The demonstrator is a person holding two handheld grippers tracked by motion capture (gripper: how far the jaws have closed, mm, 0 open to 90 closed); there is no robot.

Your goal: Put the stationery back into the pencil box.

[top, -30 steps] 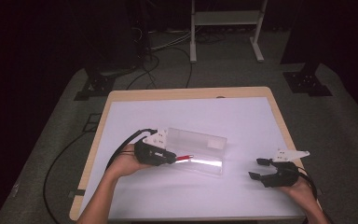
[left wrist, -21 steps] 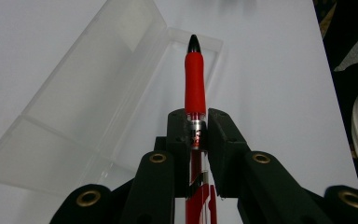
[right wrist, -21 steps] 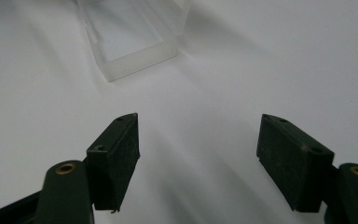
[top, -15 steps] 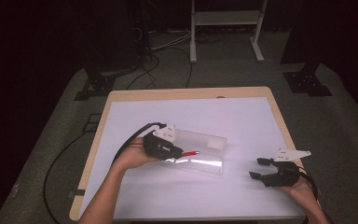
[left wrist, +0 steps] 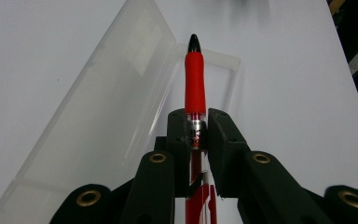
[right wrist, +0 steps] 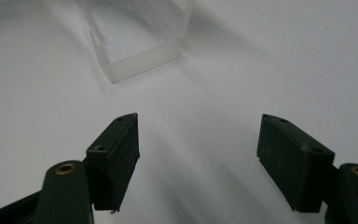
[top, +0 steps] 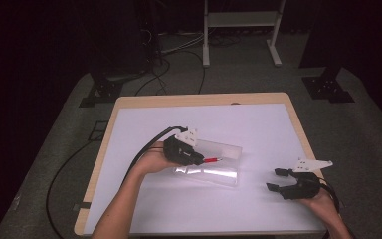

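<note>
Left gripper holding a red pen over an open clear case; right gripper idle.

The jaws of the left gripper [left wrist: 199,133] were clamped on the red pen [left wrist: 195,74], its black tip pointing over the open clear case [top: 214,162] lying mid-counter [top: 258,119]. The left forearm reached in diagonally from below. The right gripper [right wrist: 198,154], jaws wide with nothing between them, rested low near the counter's right edge, well apart from the case.

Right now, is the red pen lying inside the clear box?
No, the red pen is pinched between the jaws of the left gripper, held above the open clear box, not lying in it.
</note>
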